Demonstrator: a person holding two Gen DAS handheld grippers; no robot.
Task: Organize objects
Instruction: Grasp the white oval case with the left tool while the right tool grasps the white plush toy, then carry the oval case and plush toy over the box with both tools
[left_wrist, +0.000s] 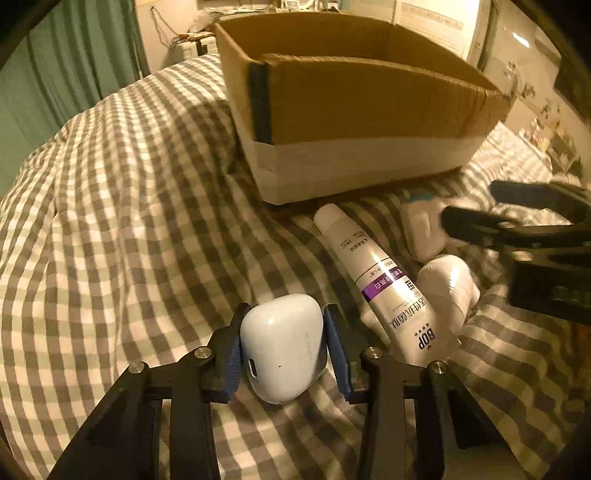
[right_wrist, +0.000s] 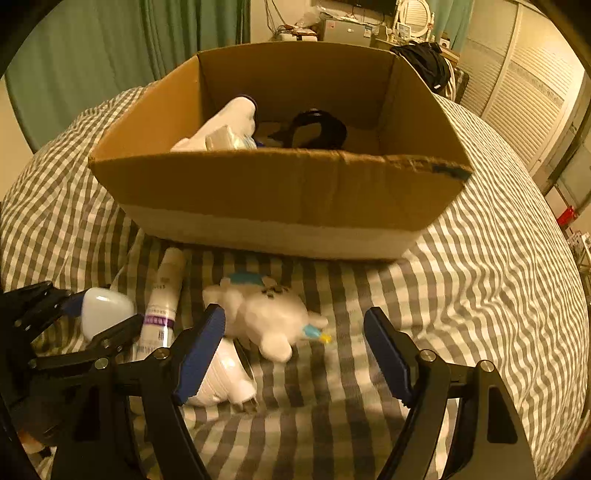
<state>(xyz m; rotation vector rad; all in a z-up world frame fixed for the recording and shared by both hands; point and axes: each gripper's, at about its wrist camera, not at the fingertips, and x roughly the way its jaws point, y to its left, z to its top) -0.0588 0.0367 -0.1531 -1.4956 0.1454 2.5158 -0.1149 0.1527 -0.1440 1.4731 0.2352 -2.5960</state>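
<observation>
A white earbud case (left_wrist: 282, 354) lies on the checked bedspread, and my left gripper (left_wrist: 286, 310) is shut on it, both blue pads pressing its sides. The right wrist view shows the same case (right_wrist: 105, 308) at the left edge. Beside it lie a white tube with a purple band (left_wrist: 384, 291) and a white bottle (left_wrist: 447, 288). My right gripper (right_wrist: 293, 314) stands open just above a white plush toy (right_wrist: 266, 314), with nothing gripped. An open cardboard box (right_wrist: 280, 192) stands behind them.
The box holds white bottles (right_wrist: 229, 125) and a black item (right_wrist: 314, 129). The checked bedspread (left_wrist: 129, 221) is rumpled and slopes away to the left. Green curtains (right_wrist: 92, 48) hang behind, and white cupboard doors (right_wrist: 524, 99) are at the right.
</observation>
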